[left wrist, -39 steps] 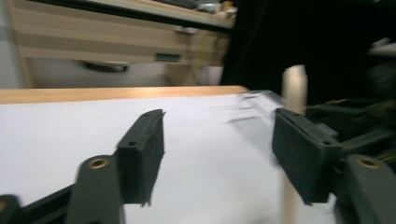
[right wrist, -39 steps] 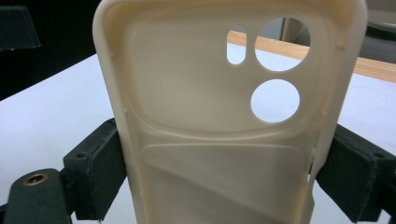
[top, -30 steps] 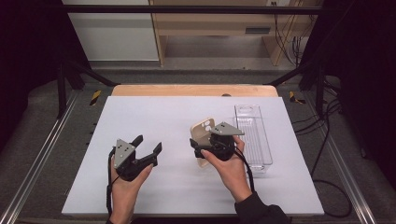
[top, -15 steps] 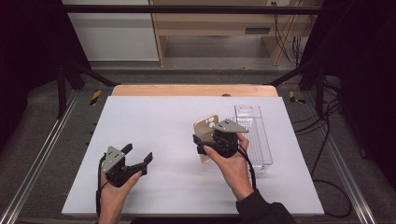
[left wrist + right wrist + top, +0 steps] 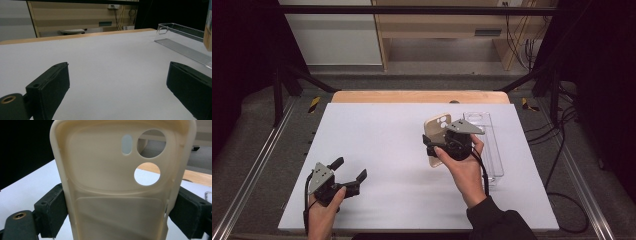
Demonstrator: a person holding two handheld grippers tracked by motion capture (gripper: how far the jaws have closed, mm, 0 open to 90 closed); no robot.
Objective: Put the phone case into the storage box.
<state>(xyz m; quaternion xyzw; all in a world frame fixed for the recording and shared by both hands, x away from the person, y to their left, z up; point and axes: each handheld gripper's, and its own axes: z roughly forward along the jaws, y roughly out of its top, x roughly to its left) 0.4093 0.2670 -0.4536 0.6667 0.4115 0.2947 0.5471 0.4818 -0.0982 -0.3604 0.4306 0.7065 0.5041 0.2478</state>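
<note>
High view: at centre right of the frame, the right gripper (image 5: 437,145) is clasping a cream phone case (image 5: 435,131) by its side edges, seemingly lifted off the white table (image 5: 382,130), just left of a clear tray (image 5: 490,145). Lower left, the left gripper (image 5: 348,170) is gaping, gripping nothing.

One bench (image 5: 377,150). One phone case (image 5: 435,131), cream, with three holes. One clear tray (image 5: 490,145). Two tongs: left tongs (image 5: 348,170) and right tongs (image 5: 430,145). Two hands: left hand (image 5: 323,212), right hand (image 5: 466,172).
</note>
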